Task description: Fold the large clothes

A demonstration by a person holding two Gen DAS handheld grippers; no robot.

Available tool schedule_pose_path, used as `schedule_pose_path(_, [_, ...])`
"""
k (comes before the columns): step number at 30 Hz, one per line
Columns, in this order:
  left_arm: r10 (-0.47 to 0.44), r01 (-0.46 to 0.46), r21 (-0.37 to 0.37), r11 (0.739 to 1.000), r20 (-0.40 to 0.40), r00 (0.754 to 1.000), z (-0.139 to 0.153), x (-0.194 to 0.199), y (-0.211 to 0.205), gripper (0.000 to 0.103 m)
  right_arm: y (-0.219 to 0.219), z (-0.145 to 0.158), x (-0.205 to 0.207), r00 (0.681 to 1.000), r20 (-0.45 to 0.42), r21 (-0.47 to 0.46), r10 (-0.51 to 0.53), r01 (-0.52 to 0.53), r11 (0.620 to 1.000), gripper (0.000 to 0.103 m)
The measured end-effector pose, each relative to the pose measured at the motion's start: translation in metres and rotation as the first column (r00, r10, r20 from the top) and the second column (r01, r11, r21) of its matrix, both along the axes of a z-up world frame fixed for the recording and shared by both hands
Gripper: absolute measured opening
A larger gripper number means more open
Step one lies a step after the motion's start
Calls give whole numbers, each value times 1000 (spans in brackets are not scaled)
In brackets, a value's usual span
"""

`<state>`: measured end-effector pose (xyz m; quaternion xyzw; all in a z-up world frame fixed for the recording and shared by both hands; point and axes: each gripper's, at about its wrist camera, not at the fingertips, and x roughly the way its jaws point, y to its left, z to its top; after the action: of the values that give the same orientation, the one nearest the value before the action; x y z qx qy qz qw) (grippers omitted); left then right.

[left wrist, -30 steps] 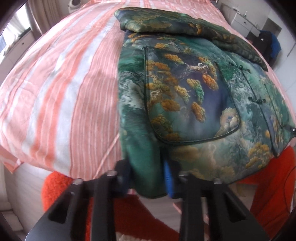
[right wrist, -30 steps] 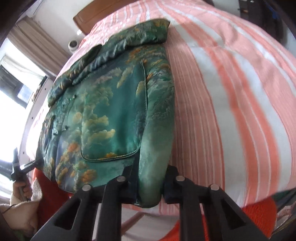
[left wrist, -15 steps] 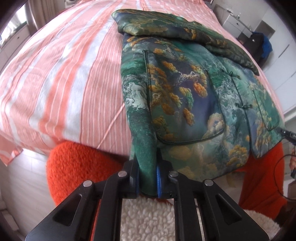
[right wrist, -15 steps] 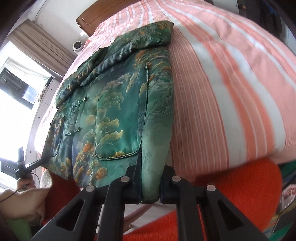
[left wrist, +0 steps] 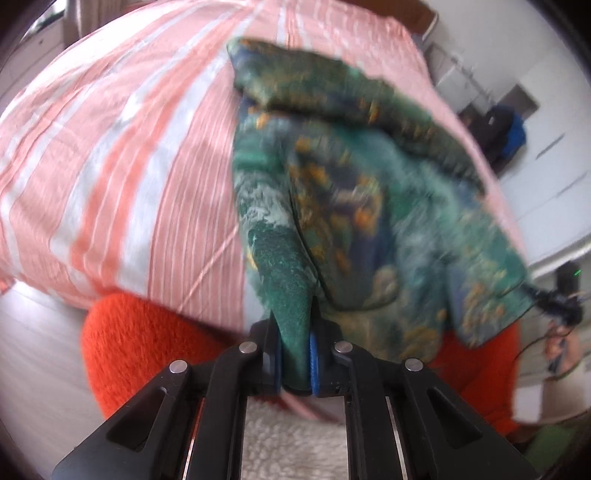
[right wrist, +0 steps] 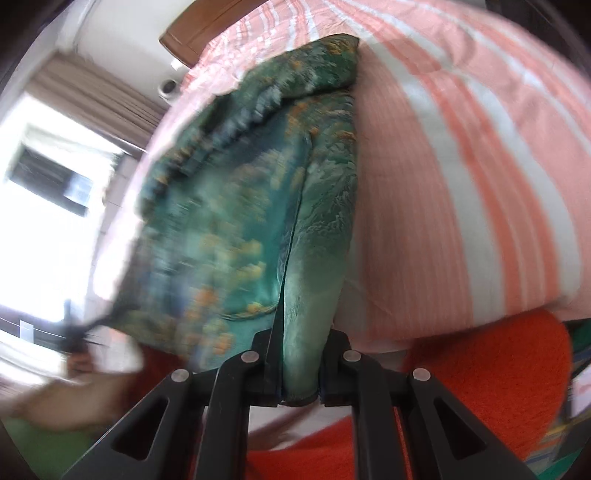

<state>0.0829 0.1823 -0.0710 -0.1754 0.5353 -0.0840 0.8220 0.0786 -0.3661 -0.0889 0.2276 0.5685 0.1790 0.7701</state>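
A green brocade jacket (left wrist: 354,192) with orange tree patterns lies on a bed with a pink and white striped cover (left wrist: 122,155). My left gripper (left wrist: 295,354) is shut on the jacket's near left hem corner, which rises off the bed edge. In the right wrist view the same jacket (right wrist: 236,221) stretches away up the bed, and my right gripper (right wrist: 299,369) is shut on its near right hem corner. A folded sleeve lies across the jacket's far end. The other gripper shows small and blurred at each view's edge (left wrist: 557,302) (right wrist: 74,332).
The person's orange fleece sleeves (left wrist: 147,350) (right wrist: 491,373) fill the near foreground below the bed edge. A wooden headboard (right wrist: 207,26) and a bright window (right wrist: 48,177) lie beyond the bed. White drawers and a dark bag (left wrist: 498,129) stand at the far right.
Both grippers have closed fully on the hem corners and lifted them off the bed edge. The views have tilted, and the jacket's near end now hangs raised between the two grippers.
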Motion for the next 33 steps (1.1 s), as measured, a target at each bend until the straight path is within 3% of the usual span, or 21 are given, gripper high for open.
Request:
schedule_pose_path(2, [30,-27,-55,998,59,998,24,19,10,8,-9,17,19,1000,-10,127,-8,9,992,12])
schedule_pose_path(4, [50,-38,-92,995,130,990,50,56,17,8,-16,44,55,999,29,197,-25,18,980,12])
schedule_pose_path(7, [78,-69,-45,997,255,964,89,136,16,9,-13,83,125,988,147,209,-50,19,978,11])
schedule_pose_path(9, [97,-90,-39,995,298,950,104,209,17,16,-6,103,190,965,244,179,-91,47,983,11])
schedule_pose_path(10, [79,-82,-2,997,263,961,105,254,18,30,-3,107,217,952,288,167,-104,58,984,13])
schedule_pose_path(11, [81,-92,37,995,229,970,102,284,17,51,0,109,255,938,326,153,-122,75,985,19])
schedule_pose_path(13, [139,-165,130,978,187,972,97,325,25,75,-3,98,307,928,313,169,-201,154,974,56])
schedule_pose_path(14, [157,-185,144,972,189,969,98,331,31,78,-4,93,321,921,311,163,-236,193,967,101])
schedule_pose_path(15, [167,-195,130,972,197,966,98,333,37,80,-9,93,326,904,329,150,-273,236,960,102])
schedule_pose_path(16, [167,-190,100,977,205,964,98,331,43,88,-11,92,330,891,347,152,-292,254,955,102])
schedule_pose_path(17, [161,-182,84,980,215,963,95,326,48,96,-14,91,334,888,357,171,-289,243,955,102])
schedule_pose_path(19, [129,-157,121,980,211,969,78,321,46,97,-10,85,337,901,353,115,-252,225,967,102])
schedule_pose_path(22, [102,-125,234,964,109,989,30,331,34,94,12,54,341,946,302,-105,-114,152,983,102])
schedule_pose_path(24, [97,-109,264,958,59,994,3,338,25,78,19,26,336,967,247,-200,-60,111,974,97])
schedule_pose_path(25, [85,-91,271,958,33,996,-10,342,19,53,25,14,338,973,229,-223,-43,95,970,92])
schedule_pose_path(26, [71,-73,282,957,19,997,-19,342,11,13,32,2,342,978,209,-245,-22,74,967,74])
schedule_pose_path(27, [60,-62,316,947,15,998,-24,341,3,10,40,-10,346,984,176,-277,3,47,960,47])
schedule_pose_path(28, [44,-53,368,928,31,999,-23,337,-7,8,44,-18,348,987,159,-305,14,36,952,39])
schedule_pose_path(29, [20,-42,409,911,57,998,-17,332,-14,7,50,-19,346,986,167,-356,18,43,934,23])
schedule_pose_path(31, [0,-58,425,903,136,991,12,321,-19,6,58,0,340,974,223,-401,39,55,914,15])
schedule_pose_path(33, [23,-106,369,923,222,975,49,317,-11,6,62,39,331,942,330,-404,61,82,911,14])
